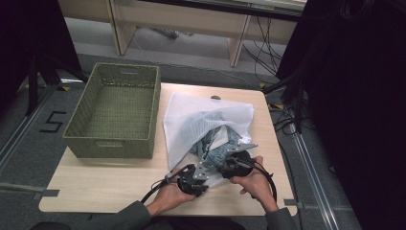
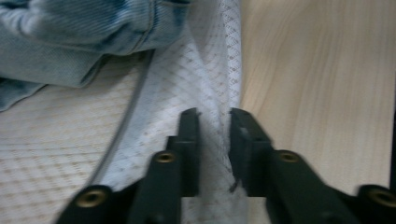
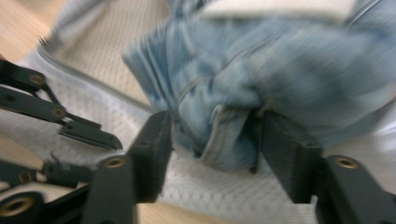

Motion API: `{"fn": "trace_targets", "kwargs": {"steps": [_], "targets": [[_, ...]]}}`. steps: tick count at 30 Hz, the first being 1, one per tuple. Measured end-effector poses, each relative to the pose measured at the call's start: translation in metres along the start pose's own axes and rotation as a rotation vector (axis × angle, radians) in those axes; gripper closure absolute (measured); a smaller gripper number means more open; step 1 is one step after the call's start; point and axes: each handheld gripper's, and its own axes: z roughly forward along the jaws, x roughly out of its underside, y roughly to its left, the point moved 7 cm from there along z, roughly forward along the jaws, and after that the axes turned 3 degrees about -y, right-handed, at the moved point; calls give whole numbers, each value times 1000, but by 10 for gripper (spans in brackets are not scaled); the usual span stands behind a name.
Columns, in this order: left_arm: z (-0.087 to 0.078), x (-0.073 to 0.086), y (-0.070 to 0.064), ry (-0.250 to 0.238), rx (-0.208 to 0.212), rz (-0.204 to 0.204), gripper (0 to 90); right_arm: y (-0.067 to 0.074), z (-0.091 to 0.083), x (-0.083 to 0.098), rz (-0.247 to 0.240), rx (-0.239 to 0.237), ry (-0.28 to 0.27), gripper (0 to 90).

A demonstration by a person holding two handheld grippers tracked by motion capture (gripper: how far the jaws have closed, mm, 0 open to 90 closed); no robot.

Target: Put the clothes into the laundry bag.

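A white mesh laundry bag (image 1: 191, 117) lies on the wooden table (image 1: 105, 177), with light blue denim jeans (image 1: 225, 143) bunched at its near opening. My left gripper (image 1: 207, 163) is at the bag's near edge. In the left gripper view the bag's hem (image 2: 215, 93) runs up between the jaws of the left gripper (image 2: 214, 116), with a gap still between them. My right gripper (image 1: 238, 149) is just to its right. Its view is blurred: the right gripper (image 3: 212, 126) is open astride a fold of the jeans (image 3: 219, 130). The left gripper's fingers (image 3: 88, 133) show there too.
A green woven basket (image 1: 110, 146) stands on the table's left half, open at the top and holding nothing. Bare wood lies in front of the basket and along the table's right edge. Cables and dark stands crowd the floor to the right.
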Motion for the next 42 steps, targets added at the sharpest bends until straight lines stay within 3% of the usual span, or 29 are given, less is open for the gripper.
{"fn": "trace_targets", "kwargs": {"steps": [1,2,4,5,6,8,9,10,12,14,16,17,20,21,22,23,24,25,27,28,30,31,33,35,36,38,40,41,42], "targets": [[0,1,-1,5,4,-5,830,-1,7,4,-23,-1,8,543],[-1,1,0,17,4,18,860,1,12,7,-24,-18,29,588],[-2,1,0,20,5,19,874,2,26,12,-47,-39,38,677],[-1,1,-2,7,6,-13,878,5,33,10,-29,-37,23,713],[0,1,-1,3,11,-15,882,4,35,8,-47,-19,37,747],[-4,4,3,45,11,51,885,5,41,-3,-57,17,18,790],[-2,2,-1,4,10,-2,885,5,47,-10,-58,37,-17,800],[-4,4,0,36,17,35,885,4,50,-17,-49,59,-28,809],[-5,4,0,42,19,36,885,1,57,-32,-41,85,-41,819],[-5,4,0,42,18,56,884,-4,67,-43,-65,130,-56,821],[-6,4,0,40,20,46,884,-13,77,-52,-93,196,-81,818],[-6,5,0,41,22,53,884,-16,79,-54,-66,203,-82,815],[-7,5,1,49,24,57,884,-33,90,-60,-101,225,-126,792],[-7,6,0,50,29,40,883,-34,89,-58,-74,215,-111,776],[-7,6,1,51,30,52,883,-33,89,-56,-61,212,-98,738],[-7,6,1,52,35,44,881,-28,85,-53,-12,175,-60,697],[-7,6,1,48,37,35,880,-28,81,-52,-10,159,-52,666],[-7,7,0,54,45,17,877,-30,76,-51,-27,155,-57,637],[-8,6,0,51,42,30,872,-30,63,-50,24,96,-67,588],[-7,6,0,55,46,22,869,-32,56,-50,9,71,-85,573],[-8,5,1,48,35,23,865,-33,38,-50,24,45,-107,541],[-7,6,0,44,48,23,864,-35,31,-53,17,42,-136,528],[-7,6,0,49,43,31,861,-36,15,-56,62,49,-167,500],[-7,6,0,49,44,30,859,-41,5,-61,48,50,-211,482],[-7,6,0,49,45,29,859,-40,1,-60,75,48,-199,473],[-7,6,0,49,46,29,857,-39,4,-60,56,53,-203,461],[-7,5,0,48,41,32,857,-34,13,-57,55,58,-154,464],[-8,6,0,52,39,39,856,-30,18,-55,55,47,-127,482],[-8,6,0,52,39,47,857,-28,25,-54,24,54,-121,544]]}}
